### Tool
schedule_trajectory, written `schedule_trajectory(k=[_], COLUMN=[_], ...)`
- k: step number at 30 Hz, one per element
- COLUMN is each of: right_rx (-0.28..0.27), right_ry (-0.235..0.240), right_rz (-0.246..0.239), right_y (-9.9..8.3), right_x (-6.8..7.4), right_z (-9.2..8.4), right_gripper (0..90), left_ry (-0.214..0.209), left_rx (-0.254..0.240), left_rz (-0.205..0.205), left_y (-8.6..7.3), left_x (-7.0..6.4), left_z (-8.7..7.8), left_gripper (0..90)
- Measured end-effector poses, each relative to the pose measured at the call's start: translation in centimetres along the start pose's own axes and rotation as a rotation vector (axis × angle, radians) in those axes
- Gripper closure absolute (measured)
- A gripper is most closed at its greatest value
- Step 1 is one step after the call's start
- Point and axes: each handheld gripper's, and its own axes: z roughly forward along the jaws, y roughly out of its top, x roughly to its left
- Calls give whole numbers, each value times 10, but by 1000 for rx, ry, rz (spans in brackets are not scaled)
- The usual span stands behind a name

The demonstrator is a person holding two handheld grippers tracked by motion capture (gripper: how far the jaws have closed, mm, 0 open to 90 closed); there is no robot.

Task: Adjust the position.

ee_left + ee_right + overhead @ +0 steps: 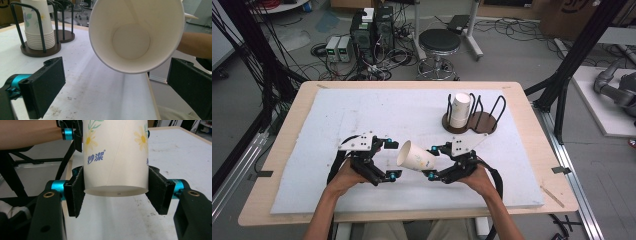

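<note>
A cluttered workshop floor with cables, power boxes and a round stool [439,42] lies behind a wooden table [532,130], most of whose top is covered by a white foam mat [377,115] that gives the work a soft, plain surface. Toward the far right of the mat stands a dark cup rack [484,122] with 2 round bases and upright wire loops; 1 base carries a stack of paper cups [459,111], nested upside down so that single cups can be lifted off, and the other base looks bare. Near the front edge, between the 2 hands, a single paper cup [416,156] with a daisy print is held clear of the mat, lying roughly level, its open mouth turned to the person's left. The right gripper [116,192] is clamped on the cup's base end, 1 black pad pressed flat on either side of the wall, a grip that seems meant to offer the rim across. The left gripper [120,85] faces that mouth with its jaws spread wide and touching nothing, the rim just ahead of them, probably ready for a handover or to steady the cup.
</note>
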Motion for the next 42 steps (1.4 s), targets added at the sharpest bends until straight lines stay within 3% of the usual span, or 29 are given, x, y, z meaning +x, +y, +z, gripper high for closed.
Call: schedule_trajectory(k=[22, 33, 35, 39, 42], right_rx=[-30, -35, -34, -33, -34], right_ry=[18, 23, 25, 22, 32], right_rz=[-11, -16, -16, -18, -19], right_y=[-3, -2, -2, -2, -2], right_x=[0, 1, 2, 2, 2], right_z=[4, 4, 4, 4, 4], right_gripper=[379, 379, 379, 379, 379], left_ry=[-65, -91, -98, -138, -141], left_rx=[-49, -29, -29, -53, -48], left_rz=[21, 41, 44, 52, 57], left_y=[13, 21, 21, 21, 21], left_x=[-4, -5, -5, -5, -4], left_z=[20, 35, 36, 33, 31], left_gripper=[17, 18, 38, 162, 215])
